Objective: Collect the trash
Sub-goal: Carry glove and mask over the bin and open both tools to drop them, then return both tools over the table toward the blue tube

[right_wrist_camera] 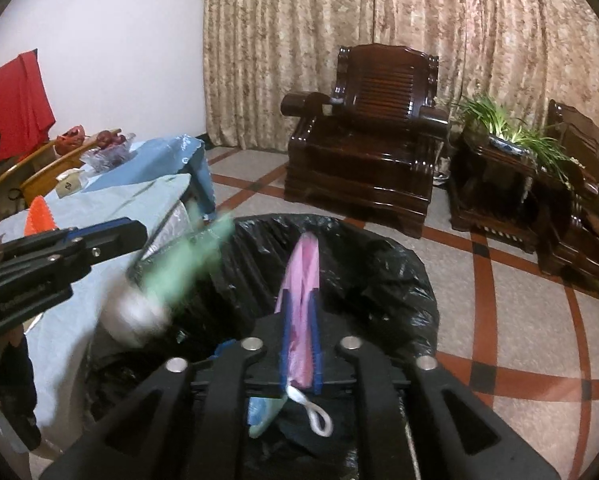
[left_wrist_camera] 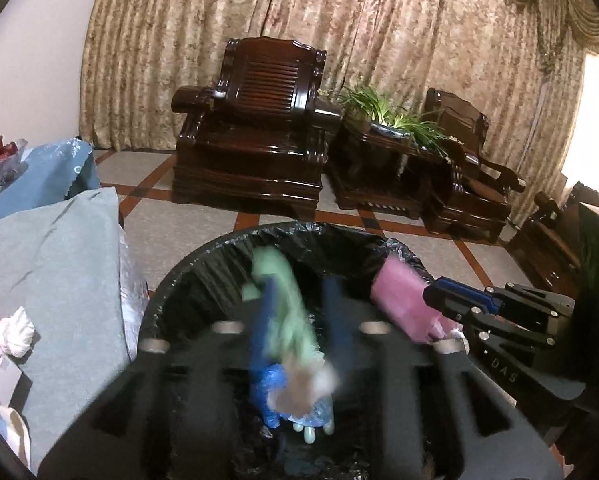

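Holding both grippers over the lined bin (right_wrist_camera: 379,264), I saw the right gripper (right_wrist_camera: 299,320) clamping the pink mask (right_wrist_camera: 301,280) lengthwise along its fingers, while the left gripper (left_wrist_camera: 299,312) looked open, its blurred green mask (left_wrist_camera: 287,300) apparently loose

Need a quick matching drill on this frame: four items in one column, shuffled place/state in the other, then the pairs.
Items
1. pink bag
2. green bag
3. bin liner
4. plant

Places/states
A. on the side table between the armchairs
B. clamped in the right gripper
C. black, draped over the bin rim
D. blurred, at the open left gripper, above the bin

Pairs: 1-B, 2-D, 3-C, 4-A
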Demonstrator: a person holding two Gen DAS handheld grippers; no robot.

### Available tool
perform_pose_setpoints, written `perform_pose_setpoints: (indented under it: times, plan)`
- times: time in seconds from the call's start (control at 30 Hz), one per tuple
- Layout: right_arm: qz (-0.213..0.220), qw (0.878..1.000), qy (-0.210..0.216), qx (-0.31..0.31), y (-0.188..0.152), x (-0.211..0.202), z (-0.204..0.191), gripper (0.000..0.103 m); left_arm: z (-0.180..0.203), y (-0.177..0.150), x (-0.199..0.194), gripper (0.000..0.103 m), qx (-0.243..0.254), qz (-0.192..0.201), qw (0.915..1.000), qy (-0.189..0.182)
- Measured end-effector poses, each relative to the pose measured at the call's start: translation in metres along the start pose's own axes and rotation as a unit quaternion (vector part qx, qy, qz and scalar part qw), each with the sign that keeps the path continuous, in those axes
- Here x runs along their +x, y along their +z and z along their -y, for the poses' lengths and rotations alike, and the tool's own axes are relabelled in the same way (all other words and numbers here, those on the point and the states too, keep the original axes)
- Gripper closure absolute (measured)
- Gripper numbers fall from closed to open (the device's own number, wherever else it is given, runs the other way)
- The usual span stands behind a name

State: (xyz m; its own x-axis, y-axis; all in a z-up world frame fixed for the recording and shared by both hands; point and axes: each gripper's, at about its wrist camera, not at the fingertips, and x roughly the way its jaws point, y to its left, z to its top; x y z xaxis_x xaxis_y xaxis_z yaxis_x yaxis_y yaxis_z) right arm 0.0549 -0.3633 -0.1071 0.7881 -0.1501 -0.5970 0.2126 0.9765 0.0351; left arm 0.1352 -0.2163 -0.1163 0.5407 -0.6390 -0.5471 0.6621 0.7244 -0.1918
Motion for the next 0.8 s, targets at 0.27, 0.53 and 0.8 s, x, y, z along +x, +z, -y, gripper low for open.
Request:
perform_pose_setpoints:
  times: [0.27, 0.53, 0.8]
  plan:
    - [0.026, 1.000, -0.012, 0.006, 0.002, -0.014, -0.007, 0.014, -0.027, -0.007, -0.036, 0.024, -0.015, 0.013, 0.9987, 0.047]
    - [0.047, 0.998, 0.046, -0.004, 0.015, -0.023, -0.053, 0.006, -0.077, -0.022, -0.108, 0.011, -0.041, 0.032, 0.9866, 0.154]
    - [0.041, 0.991, 0.118, -0.040, 0.015, -0.012, -0.130, 0.006, -0.140, -0.051, -0.178, 0.011, -0.078, 0.030, 0.9610, 0.264]
